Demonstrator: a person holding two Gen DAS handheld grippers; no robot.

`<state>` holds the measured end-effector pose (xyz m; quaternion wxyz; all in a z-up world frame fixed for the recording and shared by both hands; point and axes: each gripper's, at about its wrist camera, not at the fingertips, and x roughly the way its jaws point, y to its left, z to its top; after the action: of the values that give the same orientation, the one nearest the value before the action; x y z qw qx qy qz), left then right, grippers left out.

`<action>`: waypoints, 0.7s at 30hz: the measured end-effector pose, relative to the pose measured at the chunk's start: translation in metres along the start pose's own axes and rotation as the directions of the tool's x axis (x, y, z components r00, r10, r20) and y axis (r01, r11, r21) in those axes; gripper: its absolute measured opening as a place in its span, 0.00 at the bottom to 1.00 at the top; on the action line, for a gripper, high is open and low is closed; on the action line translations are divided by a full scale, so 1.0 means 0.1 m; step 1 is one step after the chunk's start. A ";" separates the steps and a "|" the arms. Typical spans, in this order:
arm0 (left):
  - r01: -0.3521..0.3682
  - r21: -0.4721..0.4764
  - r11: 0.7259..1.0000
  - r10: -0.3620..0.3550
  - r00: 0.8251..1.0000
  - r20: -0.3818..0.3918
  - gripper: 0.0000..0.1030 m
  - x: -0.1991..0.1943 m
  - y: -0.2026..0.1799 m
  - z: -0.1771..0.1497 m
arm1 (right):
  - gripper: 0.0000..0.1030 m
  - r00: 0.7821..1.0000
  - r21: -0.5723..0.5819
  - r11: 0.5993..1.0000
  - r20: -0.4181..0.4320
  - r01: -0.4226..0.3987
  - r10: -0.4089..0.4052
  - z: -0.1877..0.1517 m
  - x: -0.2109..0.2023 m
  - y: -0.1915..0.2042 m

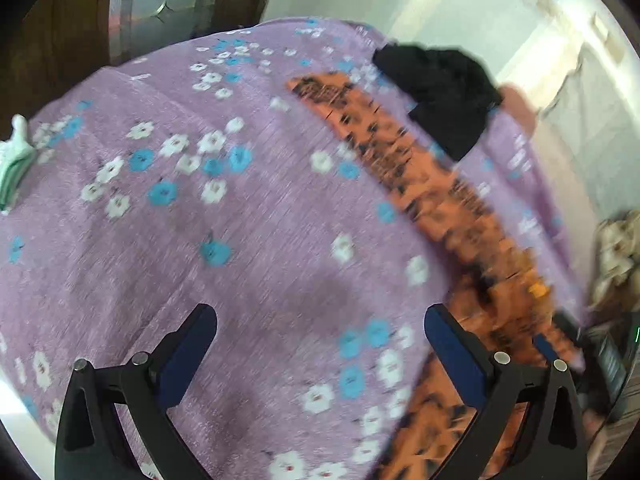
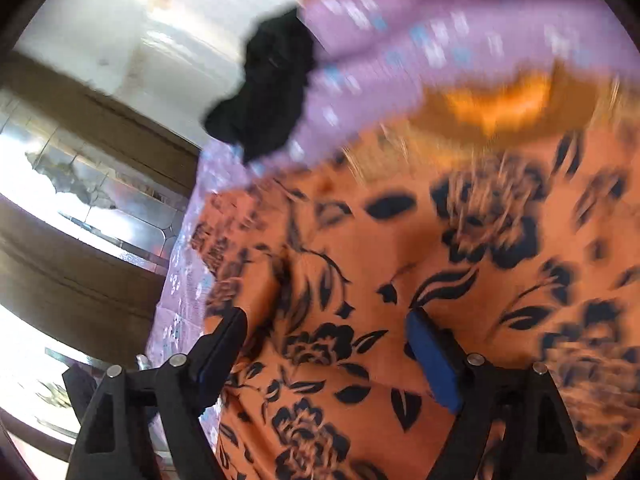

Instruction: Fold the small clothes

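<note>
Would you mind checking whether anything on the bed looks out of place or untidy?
The black garment lies crumpled at the far edge of the lilac floral bedspread, partly overhanging it. The orange floral cloth lies spread out, not folded small.

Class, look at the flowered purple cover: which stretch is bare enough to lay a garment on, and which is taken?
Free: the wide purple cover between the green cloth and the orange floral garment. Crowded: the far side, where the black garment lies beside it.

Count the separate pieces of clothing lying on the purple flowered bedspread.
3. An orange garment with black flowers along the right, a crumpled black garment at the far right edge, and a pale green striped piece at the left edge. Others may lie outside the views.
</note>
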<state>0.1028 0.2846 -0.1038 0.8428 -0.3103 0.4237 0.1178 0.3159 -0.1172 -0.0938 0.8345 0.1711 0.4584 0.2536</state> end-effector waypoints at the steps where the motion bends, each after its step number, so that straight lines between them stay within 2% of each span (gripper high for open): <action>1: 0.035 -0.008 0.999 -0.035 0.999 0.014 1.00 -0.03 0.01 0.07 | 0.82 0.999 -0.032 0.999 0.039 0.008 -0.007 -0.05 -0.17 0.03; 3: 0.113 0.005 0.994 -0.113 0.993 0.037 1.00 0.00 0.00 0.38 | 0.83 0.998 -0.058 0.998 0.068 -0.014 0.018 -0.22 -0.37 0.00; 6: 0.160 -0.021 0.987 -0.159 0.986 0.041 1.00 0.23 0.00 0.81 | 0.83 0.999 -0.086 0.996 0.035 0.004 -0.001 -0.61 -0.41 -0.15; 8: 0.172 -0.074 0.982 -0.173 0.985 0.002 1.00 0.53 0.01 1.14 | 0.83 1.000 -0.053 0.998 0.006 -0.016 0.016 -0.80 -0.39 -0.32; 9: 0.169 -0.098 0.981 -0.171 0.985 -0.008 0.99 0.67 0.01 1.26 | 0.83 1.000 -0.023 0.999 -0.008 -0.025 0.025 -0.89 -0.33 -0.42; 10: 0.159 -0.117 0.980 -0.162 0.987 -0.019 0.98 0.79 0.01 1.38 | 0.83 0.999 -0.023 0.999 0.023 -0.048 0.049 -0.96 -0.34 -0.48; 13: 0.137 -0.163 0.977 -0.146 0.988 -0.041 0.91 1.10 0.05 1.65 | 0.83 0.996 -0.016 0.997 0.035 -0.079 0.079 -0.95 -0.32 -0.51; 19: 0.097 -0.229 0.969 -0.112 0.992 -0.052 0.89 1.46 0.16 1.86 | 0.83 0.989 0.008 0.990 0.061 -0.138 0.137 -0.97 -0.27 -0.60; 21: 0.096 -0.233 0.968 -0.105 0.994 -0.029 0.89 1.47 0.16 1.89 | 0.83 0.987 0.011 0.989 0.065 -0.147 0.146 -0.98 -0.32 -0.61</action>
<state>0.3069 0.4053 -0.1411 0.7971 -0.4295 0.4079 0.1171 0.2341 -0.1803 -0.1546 0.8264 0.2191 0.4195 0.3051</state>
